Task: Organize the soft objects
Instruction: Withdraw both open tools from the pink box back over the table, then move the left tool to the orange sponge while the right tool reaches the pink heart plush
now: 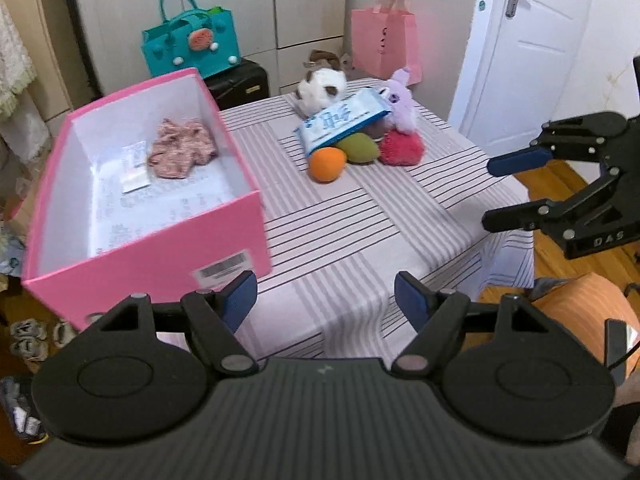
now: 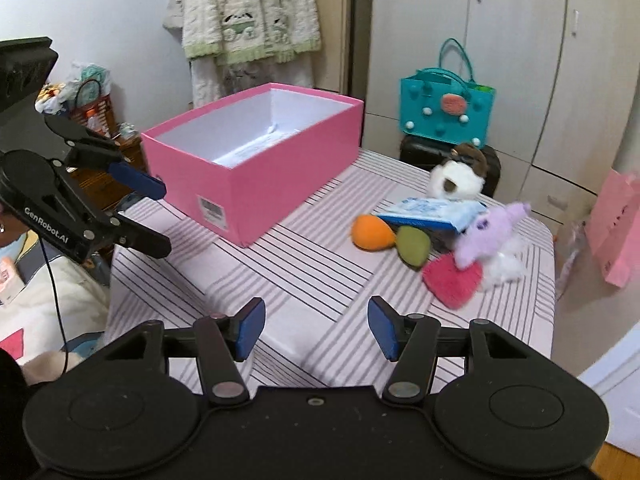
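A pink box (image 1: 160, 248) (image 2: 256, 184) stands open on the striped table, with a pink patterned cloth (image 1: 182, 152) and a paper slip inside. A pile of soft things lies beyond it: an orange plush (image 1: 327, 163) (image 2: 372, 232), a green plush (image 1: 361, 149) (image 2: 414, 245), a red fluffy heart (image 1: 401, 147) (image 2: 452, 280), a purple plush (image 1: 400, 100) (image 2: 486, 236), a white-and-brown plush (image 1: 323, 86) (image 2: 456, 178) and a blue wipes pack (image 1: 344, 120) (image 2: 432, 212). My left gripper (image 1: 325, 300) (image 2: 154, 216) is open and empty beside the box's near corner. My right gripper (image 2: 316, 326) (image 1: 494, 194) is open and empty above the table's near edge.
A teal felt bag (image 1: 192, 44) (image 2: 446, 108) sits on a black case behind the table. A pink paper bag (image 1: 386, 44) (image 2: 616, 232) hangs at the right. A white door (image 1: 532, 48) and wardrobe stand behind. A robe (image 2: 248, 12) hangs on the wall.
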The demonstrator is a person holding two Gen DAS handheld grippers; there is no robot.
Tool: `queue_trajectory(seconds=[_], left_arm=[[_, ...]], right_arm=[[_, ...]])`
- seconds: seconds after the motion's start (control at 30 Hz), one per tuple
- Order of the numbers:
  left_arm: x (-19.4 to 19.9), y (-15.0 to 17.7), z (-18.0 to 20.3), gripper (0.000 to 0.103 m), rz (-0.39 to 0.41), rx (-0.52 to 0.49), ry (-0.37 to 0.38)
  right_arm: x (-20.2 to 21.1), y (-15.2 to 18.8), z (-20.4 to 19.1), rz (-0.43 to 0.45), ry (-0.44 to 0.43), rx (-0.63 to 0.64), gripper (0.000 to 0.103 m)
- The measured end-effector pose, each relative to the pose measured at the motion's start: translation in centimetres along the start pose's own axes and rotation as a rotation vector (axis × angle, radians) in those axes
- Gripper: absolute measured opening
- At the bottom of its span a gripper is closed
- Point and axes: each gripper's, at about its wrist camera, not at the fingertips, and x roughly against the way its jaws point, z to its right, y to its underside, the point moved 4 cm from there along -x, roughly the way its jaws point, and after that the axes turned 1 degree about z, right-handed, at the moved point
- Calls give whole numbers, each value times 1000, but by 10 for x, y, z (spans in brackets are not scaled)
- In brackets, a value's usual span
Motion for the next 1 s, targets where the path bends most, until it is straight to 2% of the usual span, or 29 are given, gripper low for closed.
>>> queue_trajectory(seconds=[0.17, 0.4, 0.5, 0.67, 0.8, 0.9, 1.0], left_arm=[[-23, -5, 16, 75, 63, -30, 25], [-65, -15, 32, 75, 121, -54, -26], [-83, -21, 34, 75, 138, -41, -29], [-112, -29, 35, 75, 143, -23, -42], [-130, -38, 35, 75, 179, -17, -74], [-149, -45, 33, 75, 162, 8, -59], [-163, -50, 30, 75, 165, 13, -94]], right_arm=[[-9, 16, 19, 67, 66, -20, 64], [-32, 32, 47, 138, 124, -54, 64], [-47, 35, 60, 138, 138, -82, 64], [-71, 37, 75, 145, 185, -53, 64], [-90, 35, 85, 151, 214, -39, 64], [-101, 35, 90, 153, 231, -19, 64], [-112, 32, 98, 144, 272, -11, 64]])
